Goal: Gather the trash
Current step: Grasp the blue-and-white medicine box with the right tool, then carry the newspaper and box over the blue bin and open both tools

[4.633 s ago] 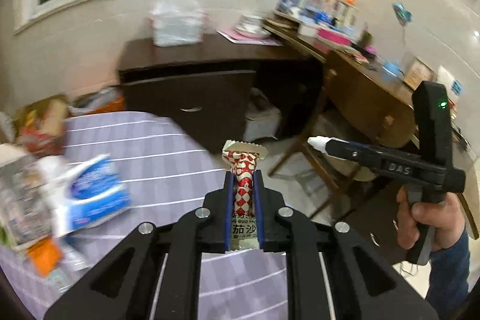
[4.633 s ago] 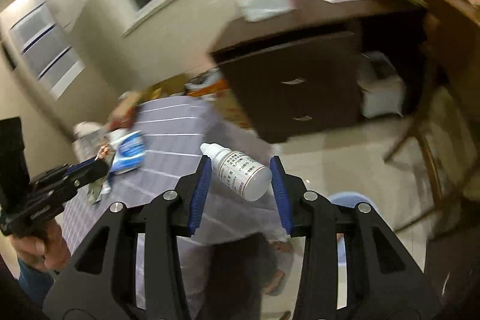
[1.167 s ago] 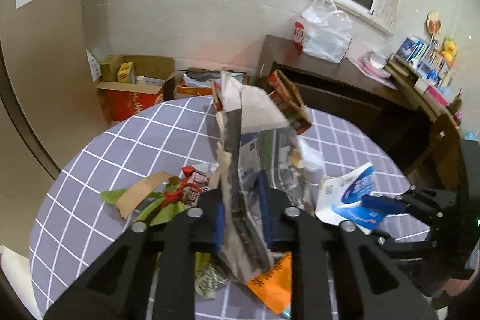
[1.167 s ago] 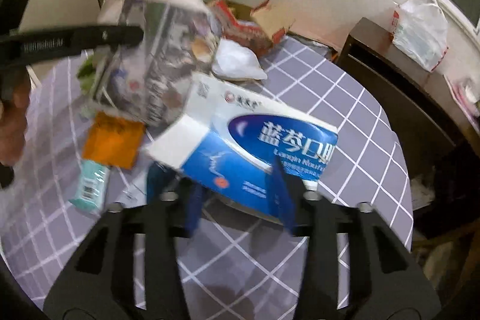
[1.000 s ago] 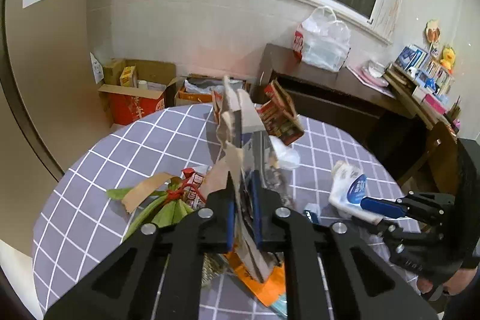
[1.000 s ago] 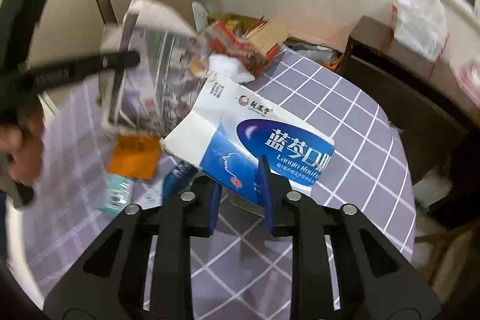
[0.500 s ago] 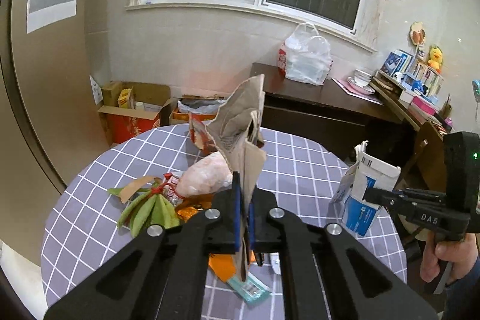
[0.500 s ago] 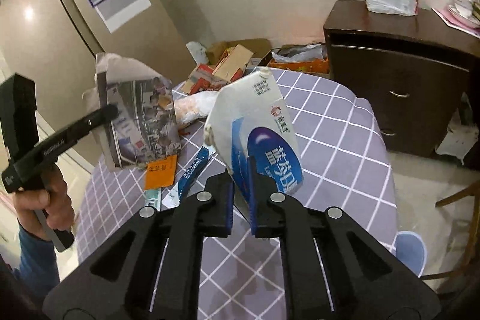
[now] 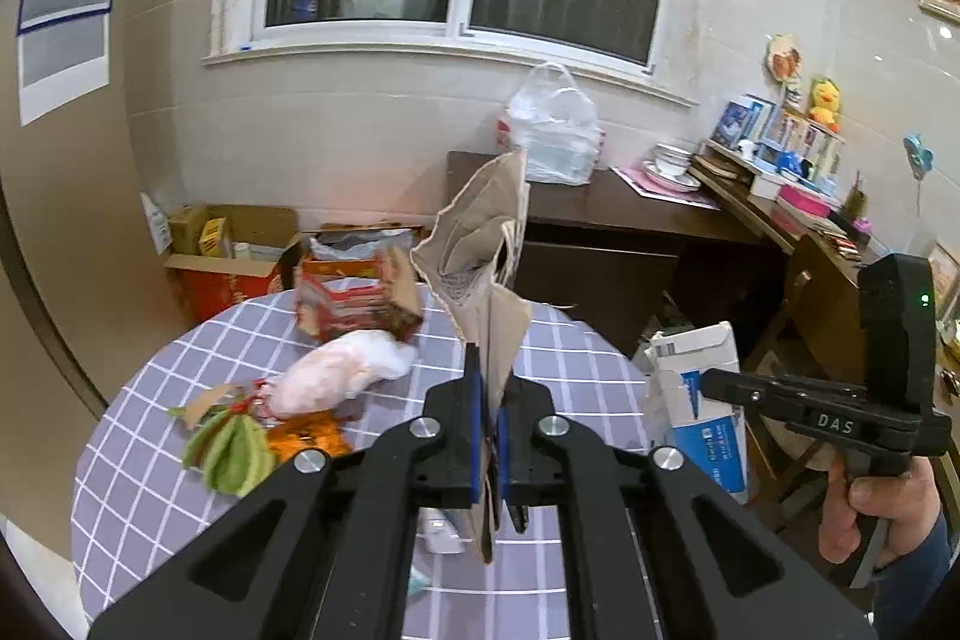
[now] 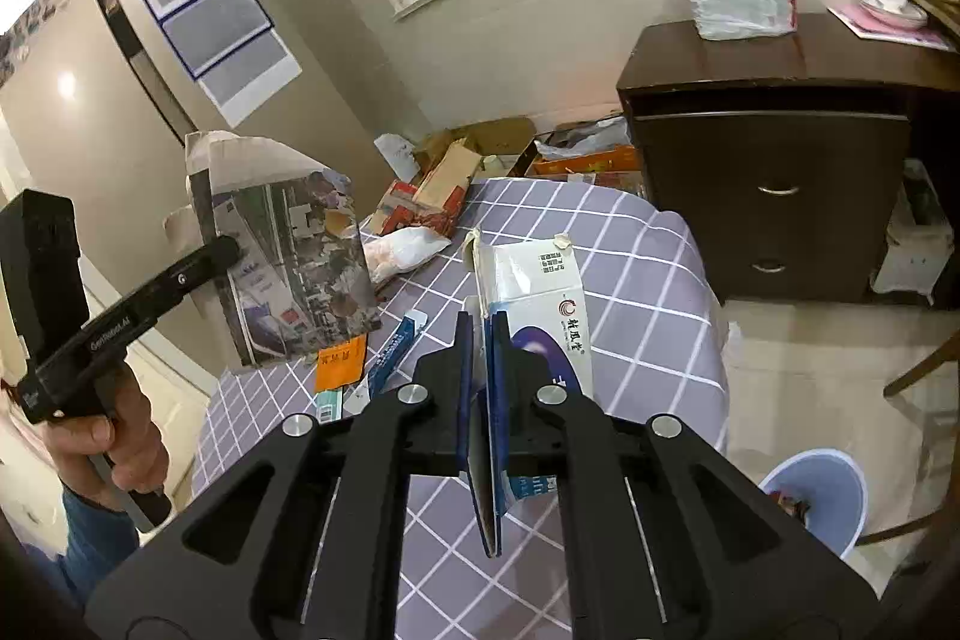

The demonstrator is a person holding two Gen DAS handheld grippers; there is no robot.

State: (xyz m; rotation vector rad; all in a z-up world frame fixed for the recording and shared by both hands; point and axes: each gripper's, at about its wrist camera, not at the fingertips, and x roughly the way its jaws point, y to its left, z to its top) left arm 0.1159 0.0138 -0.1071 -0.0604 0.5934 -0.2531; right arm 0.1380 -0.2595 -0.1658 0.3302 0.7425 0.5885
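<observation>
Pinching torn paper (image 9: 489,244), left hand-held gripper (image 9: 489,403); right hand-held gripper (image 10: 477,340) clamps carton (image 10: 534,280).

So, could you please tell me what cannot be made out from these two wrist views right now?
- Contents of the pale blue round bin: right wrist view, its rim and the frame edge cut it off.
- Small print on the flattened blue-and-white carton: too small; the right gripper covers the lower panel.
- Items beneath the folded printed paper bag: left wrist view, the left gripper blocks them.

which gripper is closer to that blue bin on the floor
Right. The right gripper, shut on the flattened blue and white box, hangs near the table edge above the blue bin. The left gripper is further over the table.
</observation>
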